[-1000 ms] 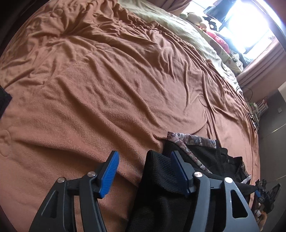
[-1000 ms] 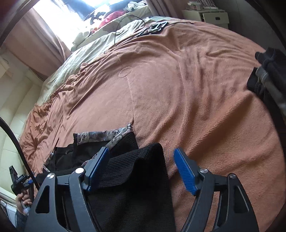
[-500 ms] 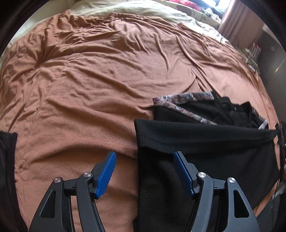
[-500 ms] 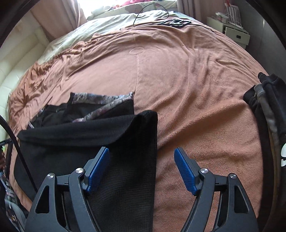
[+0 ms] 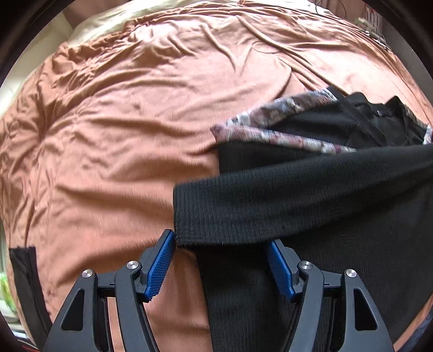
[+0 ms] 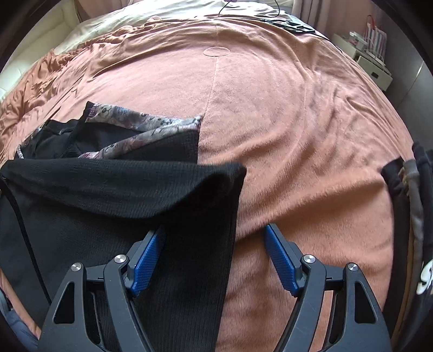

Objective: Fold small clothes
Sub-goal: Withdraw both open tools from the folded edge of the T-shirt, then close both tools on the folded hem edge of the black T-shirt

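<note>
A black knit garment (image 5: 284, 200) lies on the brown blanket (image 5: 121, 121), its near part folded over in a thick band. Behind it sits a black garment with floral trim (image 5: 281, 119). My left gripper (image 5: 220, 260) is open, with the knit's left corner between its blue pads and the band hiding the right pad's tip. In the right wrist view the same black knit garment (image 6: 162, 189) and the floral-trim garment (image 6: 143, 124) lie at left. My right gripper (image 6: 213, 257) is open astride the knit's right edge, its right pad over bare blanket (image 6: 297, 135).
A dark cloth (image 5: 21, 273) lies at the left edge of the left wrist view. A pile of dark clothes (image 6: 406, 189) sits at the right edge of the bed. A white nightstand (image 6: 373, 62) stands beyond it. Cream bedding (image 6: 148, 13) and a cable (image 6: 278, 19) lie at the far end.
Both grippers have risen and drawn back over the bed, staying open. The black knit, a bunched corner a second ago, now lies spread out with a folded band across it.
</note>
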Available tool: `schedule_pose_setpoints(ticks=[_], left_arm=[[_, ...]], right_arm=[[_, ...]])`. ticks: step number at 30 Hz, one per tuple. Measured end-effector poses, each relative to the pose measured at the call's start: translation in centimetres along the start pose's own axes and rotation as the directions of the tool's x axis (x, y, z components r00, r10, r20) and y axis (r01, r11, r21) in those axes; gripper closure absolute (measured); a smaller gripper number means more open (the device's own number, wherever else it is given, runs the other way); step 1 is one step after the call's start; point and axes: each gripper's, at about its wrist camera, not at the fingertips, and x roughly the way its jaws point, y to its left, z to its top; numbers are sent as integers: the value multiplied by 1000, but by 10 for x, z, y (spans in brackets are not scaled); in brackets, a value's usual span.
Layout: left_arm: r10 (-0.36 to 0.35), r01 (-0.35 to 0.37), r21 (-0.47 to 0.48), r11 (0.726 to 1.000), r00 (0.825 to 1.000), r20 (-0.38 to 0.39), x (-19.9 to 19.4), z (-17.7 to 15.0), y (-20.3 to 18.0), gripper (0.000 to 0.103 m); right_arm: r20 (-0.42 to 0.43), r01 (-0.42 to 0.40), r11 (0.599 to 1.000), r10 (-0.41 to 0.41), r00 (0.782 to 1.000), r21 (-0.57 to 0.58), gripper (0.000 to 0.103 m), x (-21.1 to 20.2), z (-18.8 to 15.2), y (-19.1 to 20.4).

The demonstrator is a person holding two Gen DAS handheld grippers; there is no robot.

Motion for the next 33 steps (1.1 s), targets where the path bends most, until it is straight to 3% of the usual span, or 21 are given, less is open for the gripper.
schedule_pose_setpoints(ticks=[11, 15, 18, 20, 25, 28, 33], left_arm=[[44, -40, -95, 995, 998, 43, 19, 44, 15, 34], [96, -79, -140, 987, 989, 117, 16, 51, 21, 35], [131, -107, -177, 978, 983, 129, 16, 54, 30, 43], [105, -78, -206, 975, 987, 122, 15, 53, 37, 44], [21, 26, -258, 966, 985, 174, 1, 46, 56, 46], [-22, 70, -274, 959, 984, 174, 0, 46, 60, 57], [-69, 111, -244, 963, 982, 177, 5, 48, 51, 59]], right_arm=[[35, -34, 993, 30, 999, 112, 29, 37, 43, -21], [65, -28, 991, 19, 998, 134, 30, 43, 51, -24], [82, -47, 987, 34, 996, 156, 40, 43, 51, -25], [93, -70, 985, 56, 994, 160, 48, 40, 49, -26], [117, -141, 978, 123, 985, 156, 52, 31, 41, -33], [110, -159, 972, 141, 984, 174, 62, 34, 38, -40], [100, -161, 971, 145, 984, 175, 62, 36, 38, -44]])
